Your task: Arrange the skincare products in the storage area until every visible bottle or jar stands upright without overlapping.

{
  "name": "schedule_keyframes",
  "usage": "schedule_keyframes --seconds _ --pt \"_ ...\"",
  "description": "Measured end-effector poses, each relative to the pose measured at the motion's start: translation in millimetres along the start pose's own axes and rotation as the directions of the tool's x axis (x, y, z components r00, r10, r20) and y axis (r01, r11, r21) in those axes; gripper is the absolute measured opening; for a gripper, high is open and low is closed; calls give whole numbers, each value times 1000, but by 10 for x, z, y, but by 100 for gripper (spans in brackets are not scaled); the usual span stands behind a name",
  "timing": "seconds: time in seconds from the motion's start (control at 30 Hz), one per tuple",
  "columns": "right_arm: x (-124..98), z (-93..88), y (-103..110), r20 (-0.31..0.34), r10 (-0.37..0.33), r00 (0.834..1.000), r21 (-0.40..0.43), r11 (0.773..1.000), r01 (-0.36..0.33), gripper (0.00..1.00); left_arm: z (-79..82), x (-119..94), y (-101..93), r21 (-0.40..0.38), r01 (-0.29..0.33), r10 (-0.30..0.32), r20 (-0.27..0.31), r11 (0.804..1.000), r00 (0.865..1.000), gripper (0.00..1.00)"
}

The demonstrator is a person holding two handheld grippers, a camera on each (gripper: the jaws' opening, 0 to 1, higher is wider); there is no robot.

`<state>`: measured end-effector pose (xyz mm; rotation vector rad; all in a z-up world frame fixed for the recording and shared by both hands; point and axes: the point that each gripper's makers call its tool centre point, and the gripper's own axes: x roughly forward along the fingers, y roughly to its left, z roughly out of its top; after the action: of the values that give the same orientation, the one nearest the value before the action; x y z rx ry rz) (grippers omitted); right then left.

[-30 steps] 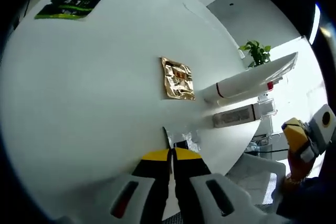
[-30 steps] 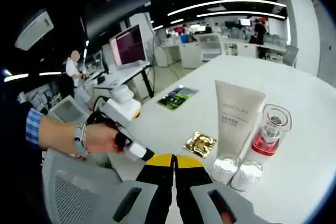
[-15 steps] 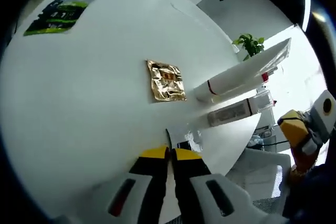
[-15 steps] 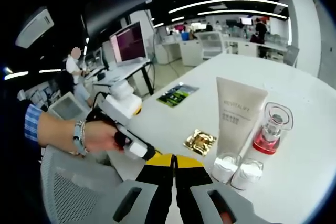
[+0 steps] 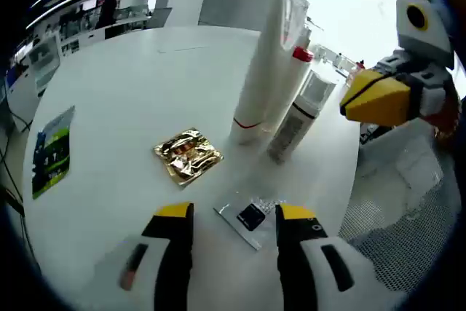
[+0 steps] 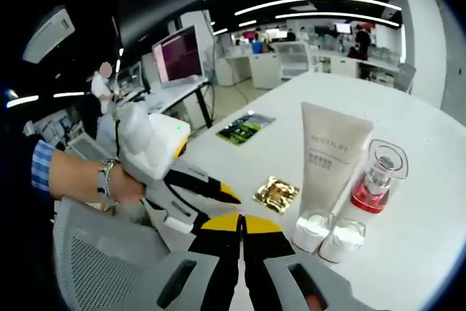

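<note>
- Since the earlier frames, the left gripper (image 5: 234,218) has spread its jaws from together to wide apart; its view has also rolled, which is camera motion.
- Between the spread jaws, a silver sachet (image 5: 250,215) lies flat on the white table (image 5: 131,85), touching neither jaw.
- A gold sachet (image 5: 188,155) lies flat just beyond it.
- The beige tube (image 6: 328,162) stands cap-down, upright; beside it stand the clear bottle with a red base (image 6: 378,177) and two white-capped bottles (image 6: 328,234), all close together.
- The right gripper (image 6: 241,224) is held at the table edge with jaws together, gripping nothing.
- A green leaflet (image 5: 49,152) lies well apart, near the far table edge.
</note>
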<state>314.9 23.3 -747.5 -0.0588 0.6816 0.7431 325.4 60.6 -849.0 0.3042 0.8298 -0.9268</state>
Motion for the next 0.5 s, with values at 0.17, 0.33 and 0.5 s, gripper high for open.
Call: schedule_keyframes --seconds 0.17,0.33,0.5 --pt "-8 -4 -32 -1 -10 1000 -1 1000 10 0 40 69 -61 153 54 -45 -60 987 997 48" --pt "-2 -24 -71 -10 -23 1000 -8 1000 23 0 73 125 12 168 77 -62 -92 983 994 48" --pt "-8 -28 -112 -13 -37 999 -11 999 37 0 26 152 12 204 108 -83 -126 973 989 48"
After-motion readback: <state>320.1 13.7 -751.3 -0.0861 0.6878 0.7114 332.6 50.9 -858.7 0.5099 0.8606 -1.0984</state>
